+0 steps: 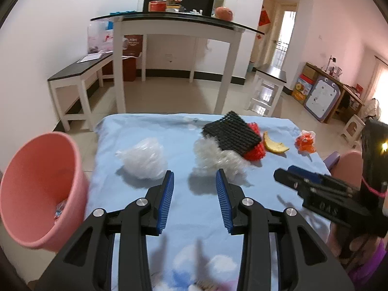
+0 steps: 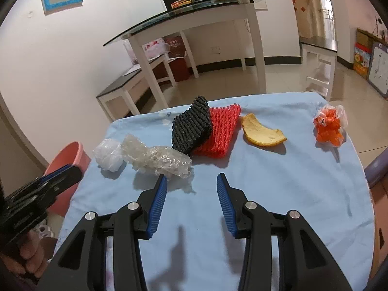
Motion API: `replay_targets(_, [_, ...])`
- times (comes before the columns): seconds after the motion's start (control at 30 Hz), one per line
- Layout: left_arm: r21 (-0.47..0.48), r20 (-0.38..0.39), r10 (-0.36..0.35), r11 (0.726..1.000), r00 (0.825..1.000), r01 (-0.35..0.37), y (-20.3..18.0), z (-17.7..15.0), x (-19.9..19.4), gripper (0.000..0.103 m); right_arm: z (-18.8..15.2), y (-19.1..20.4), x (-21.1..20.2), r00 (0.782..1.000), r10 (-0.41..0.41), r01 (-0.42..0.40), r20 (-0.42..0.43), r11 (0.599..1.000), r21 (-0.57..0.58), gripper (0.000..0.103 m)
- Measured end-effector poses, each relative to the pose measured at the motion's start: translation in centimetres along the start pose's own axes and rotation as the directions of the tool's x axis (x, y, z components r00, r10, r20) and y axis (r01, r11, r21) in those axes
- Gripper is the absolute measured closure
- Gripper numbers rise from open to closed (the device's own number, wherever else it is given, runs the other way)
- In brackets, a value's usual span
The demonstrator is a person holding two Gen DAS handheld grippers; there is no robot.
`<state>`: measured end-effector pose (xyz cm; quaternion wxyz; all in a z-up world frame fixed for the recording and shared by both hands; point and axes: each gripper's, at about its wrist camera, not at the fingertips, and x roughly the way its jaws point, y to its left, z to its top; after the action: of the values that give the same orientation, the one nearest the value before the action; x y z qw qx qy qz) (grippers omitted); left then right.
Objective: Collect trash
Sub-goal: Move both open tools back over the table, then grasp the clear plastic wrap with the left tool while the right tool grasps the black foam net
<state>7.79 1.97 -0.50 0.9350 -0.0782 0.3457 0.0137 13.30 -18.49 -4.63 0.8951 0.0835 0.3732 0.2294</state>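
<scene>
Right wrist: blue cloth (image 2: pixel 266 181) covers the table; tiled floor (image 2: pixel 230 82) beyond.

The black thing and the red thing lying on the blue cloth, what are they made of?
Black net: looks like soft foam mesh, matte, with a woven ribbed lattice. Red net: seems the same foam mesh, slightly shinier, partly under the black one. Probably fruit-wrapping sleeves, though that is a guess.

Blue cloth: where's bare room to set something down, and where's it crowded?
Free: the near half of the cloth, from the open right gripper to the right edge; also the strip between peel and orange bag. Crowded: far left, where white bag, clear wrap, black net and red net bunch together.
</scene>
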Motion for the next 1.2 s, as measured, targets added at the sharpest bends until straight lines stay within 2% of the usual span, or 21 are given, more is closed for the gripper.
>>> replay_targets(0.33, [-0.018,-0.043,0.004,1.0,0.999,-0.005,-0.9,2.4,4.9,0.067,-0.5,-1.7,0.3,0.999,0.033,-0.034,0.009,0.998,0.05,0.061])
replay_targets(0.57, [-0.041,-0.111,0.0,0.999,0.994,-0.005,-1.0,2.0,7.9,0.067,-0.6,-1.9,0.7,0.999,0.043,-0.044,0.004,0.997,0.061,0.061])
replay_targets(0.77, [-0.048,-0.073,-0.003,0.999,0.997,0.0,-0.9,1.3,7.6,0.067,-0.7,-2.1,0.7,0.999,0.042,-0.042,0.008,0.997,0.066,0.061])
replay_targets(0.8, [-0.045,-0.069,-0.004,0.999,0.998,0.0,-0.9,1.2,7.5,0.074,-0.7,-2.1,0.7,0.999,0.042,-0.042,0.007,0.997,0.066,0.061])
replay_targets(0.93, [-0.069,-0.055,-0.003,0.998,0.998,0.0,-0.7,1.0,7.0,0.084,-0.8,-2.1,0.7,0.999,0.043,-0.044,0.007,0.997,0.065,0.061])
replay_targets(1.2, [-0.091,-0.018,-0.02,0.996,1.0,0.018,0.1,0.3,3.4,0.086,0.2,-1.6,0.6,0.998,0.065,-0.065,0.002,0.996,0.057,0.061])
